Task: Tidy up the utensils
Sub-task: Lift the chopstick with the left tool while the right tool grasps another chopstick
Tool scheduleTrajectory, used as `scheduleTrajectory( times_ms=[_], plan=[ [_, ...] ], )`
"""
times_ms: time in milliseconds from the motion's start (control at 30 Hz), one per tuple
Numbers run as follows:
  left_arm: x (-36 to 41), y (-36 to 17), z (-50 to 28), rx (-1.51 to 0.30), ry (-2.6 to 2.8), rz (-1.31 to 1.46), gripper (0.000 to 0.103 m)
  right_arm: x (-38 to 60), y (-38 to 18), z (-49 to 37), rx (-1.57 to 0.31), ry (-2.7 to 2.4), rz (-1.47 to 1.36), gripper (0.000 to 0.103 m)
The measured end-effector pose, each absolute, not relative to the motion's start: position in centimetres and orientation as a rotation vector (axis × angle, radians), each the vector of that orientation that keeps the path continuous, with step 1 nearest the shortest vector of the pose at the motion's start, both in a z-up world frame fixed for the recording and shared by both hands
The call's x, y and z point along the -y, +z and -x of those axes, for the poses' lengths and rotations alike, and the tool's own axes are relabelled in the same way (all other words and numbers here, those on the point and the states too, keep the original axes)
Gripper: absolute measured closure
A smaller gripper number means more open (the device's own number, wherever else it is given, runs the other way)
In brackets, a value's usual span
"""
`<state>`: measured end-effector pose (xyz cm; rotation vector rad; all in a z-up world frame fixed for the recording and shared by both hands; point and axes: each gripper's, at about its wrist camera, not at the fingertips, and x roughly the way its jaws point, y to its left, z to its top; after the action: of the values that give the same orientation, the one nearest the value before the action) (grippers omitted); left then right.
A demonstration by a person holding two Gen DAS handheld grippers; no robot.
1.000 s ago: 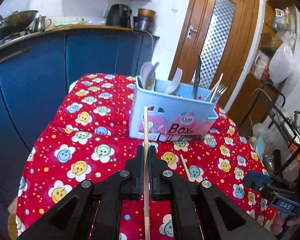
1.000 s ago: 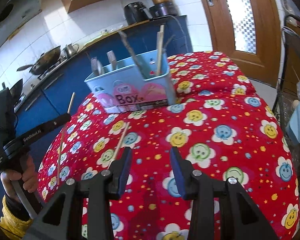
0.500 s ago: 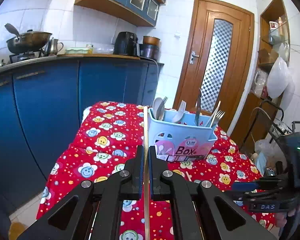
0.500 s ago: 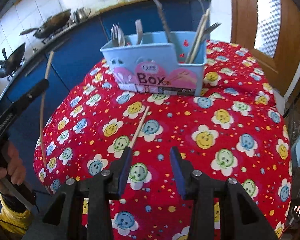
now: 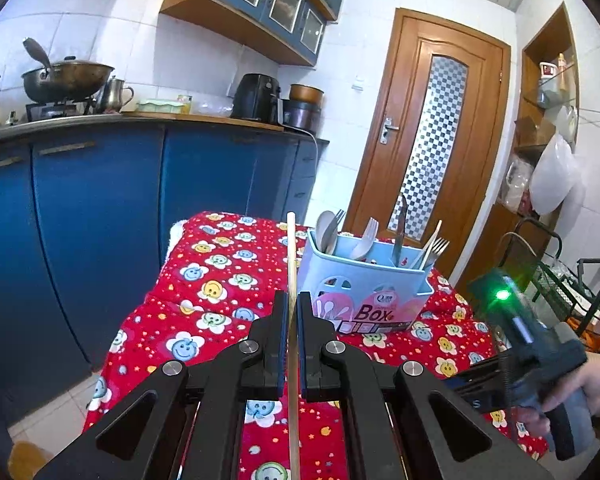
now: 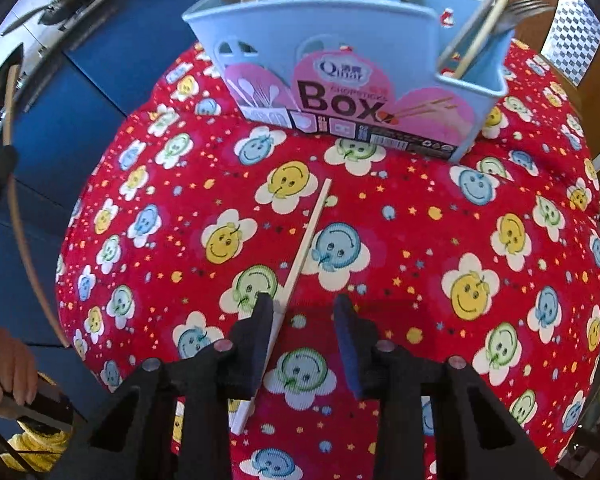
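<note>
- You're gripping one chopstick (image 5: pixel 291 280) in the left gripper (image 5: pixel 293 312): jaws are pinched right down on it, the stick is running straight up between them, tip well above the table.
- The second chopstick (image 6: pixel 300 256) is lying loose on the red smiley tablecloth (image 6: pixel 480 240), near side of the blue utensil box (image 6: pixel 340 40), angled toward it.
- You're hovering the right gripper (image 6: pixel 306 312) over that stick's near end: jaws are spread wide and gripping nothing, the stick is passing just beside the left finger (image 6: pixel 260 328).
- The box is sitting at the far side of the table, already carrying spoons, forks, a knife; one chopstick is leaning in its right-end compartment (image 6: pixel 476 60).
- My read: you're mid-step on the chopstick pair, one in hand, one about to be picked.
- Next, I'd say: shift the right gripper left so the stick is sitting centred between the jaws, then drop and close. It's thin and flat on soft cloth, so it's likely slipping if you're grabbing high.
- After that, both sticks are probably going in the right-end compartment.
</note>
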<state>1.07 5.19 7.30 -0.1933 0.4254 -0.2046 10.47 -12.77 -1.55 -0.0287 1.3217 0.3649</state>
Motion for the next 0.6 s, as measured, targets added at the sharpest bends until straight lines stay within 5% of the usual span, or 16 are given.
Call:
scheduleTrajectory(
  times_ms=[300,433,600],
  plan=[
    [-5.1,7.2,-1.4,-0.432,-0.21,0.187,0.099,10.0,-2.0,-12.2,-1.385,0.349,0.151,0.073],
    [-4.8,7.2,-1.4,-0.427,-0.218,0.184,0.099,9.2,-2.1,-12.4,-1.372,0.323,0.202,0.089],
    [-4.6,7.2,-2.0,-0.436,-0.233,0.199,0.099,10.5,-2.0,-11.3,-1.34,0.34,0.127,0.096]
  ],
)
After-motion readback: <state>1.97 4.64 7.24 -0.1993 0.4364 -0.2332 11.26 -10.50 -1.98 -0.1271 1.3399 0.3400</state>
